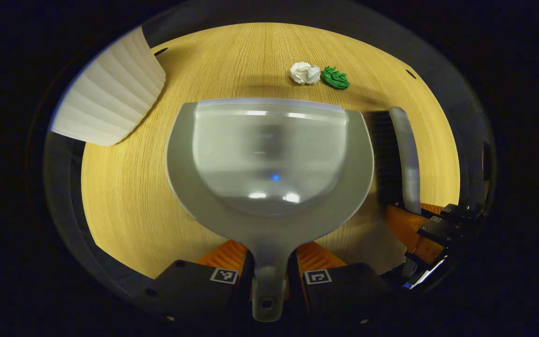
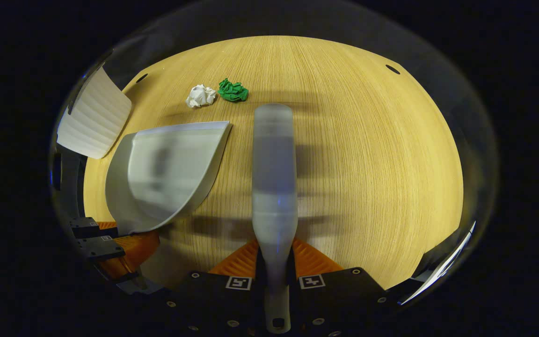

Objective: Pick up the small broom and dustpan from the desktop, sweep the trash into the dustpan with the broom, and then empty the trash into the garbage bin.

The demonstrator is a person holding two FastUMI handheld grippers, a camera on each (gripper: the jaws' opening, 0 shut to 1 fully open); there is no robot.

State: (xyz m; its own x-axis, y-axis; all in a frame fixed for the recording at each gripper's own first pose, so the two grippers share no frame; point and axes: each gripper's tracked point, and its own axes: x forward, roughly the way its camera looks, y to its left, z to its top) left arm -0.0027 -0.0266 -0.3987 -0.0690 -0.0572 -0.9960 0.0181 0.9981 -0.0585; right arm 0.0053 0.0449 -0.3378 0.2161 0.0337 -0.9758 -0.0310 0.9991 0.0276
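My left gripper (image 1: 269, 262) is shut on the handle of the grey dustpan (image 1: 269, 159), whose mouth faces away over the wooden desktop (image 1: 124, 196). Beyond its front lip lie a white paper ball (image 1: 305, 73) and a green paper ball (image 1: 335, 77), side by side. My right gripper (image 2: 275, 264) is shut on the handle of the small grey broom (image 2: 274, 168), seen from its back. In the left gripper view the broom (image 1: 393, 154) hangs right of the dustpan, black bristles toward it. In the right gripper view the dustpan (image 2: 171, 173) sits to the left, the white ball (image 2: 200, 95) and green ball (image 2: 233, 90) farther off.
A white ribbed garbage bin (image 1: 110, 93) stands at the far left of the desktop, also seen in the right gripper view (image 2: 92, 117). Small dark holes (image 2: 392, 69) mark the desktop's far corners. Bare wood (image 2: 372, 164) stretches to the right of the broom.
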